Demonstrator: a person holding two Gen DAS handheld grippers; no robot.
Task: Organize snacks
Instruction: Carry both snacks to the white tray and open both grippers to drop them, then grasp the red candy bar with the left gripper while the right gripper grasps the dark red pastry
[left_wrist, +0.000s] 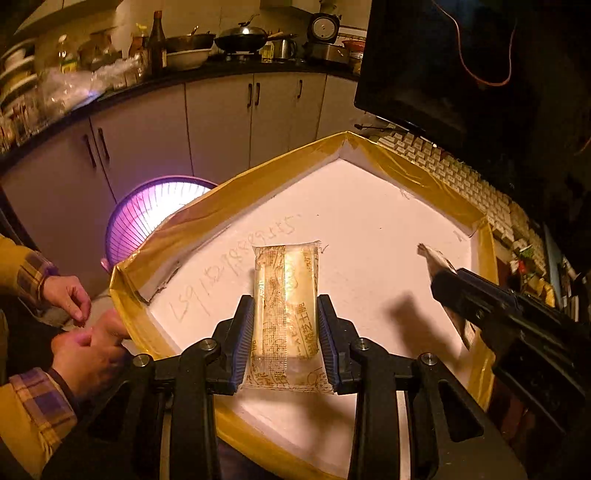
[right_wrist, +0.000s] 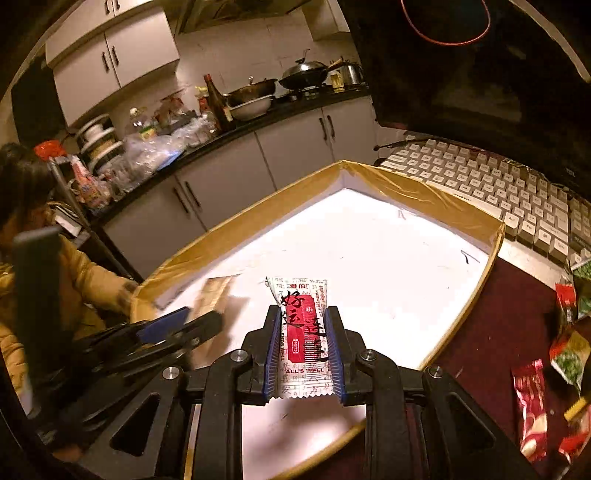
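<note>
My left gripper (left_wrist: 286, 301) is shut on a clear yellowish snack packet (left_wrist: 286, 295) and holds it over the white floor of a shallow box (left_wrist: 369, 221) with tan taped walls. My right gripper (right_wrist: 303, 314) is shut on a white and red snack packet (right_wrist: 301, 325) over the same box (right_wrist: 369, 240). In the left wrist view the right gripper (left_wrist: 439, 267) comes in from the right with its packet end-on. In the right wrist view the left gripper (right_wrist: 199, 317) is at the left, blurred.
A white keyboard (right_wrist: 498, 192) and a dark monitor (left_wrist: 461, 66) stand beyond the box. Several snack packets (right_wrist: 535, 398) lie on the dark red cloth at right. A person's hands (left_wrist: 81, 332) are at the box's left edge. A purple basket (left_wrist: 147, 214) sits behind it.
</note>
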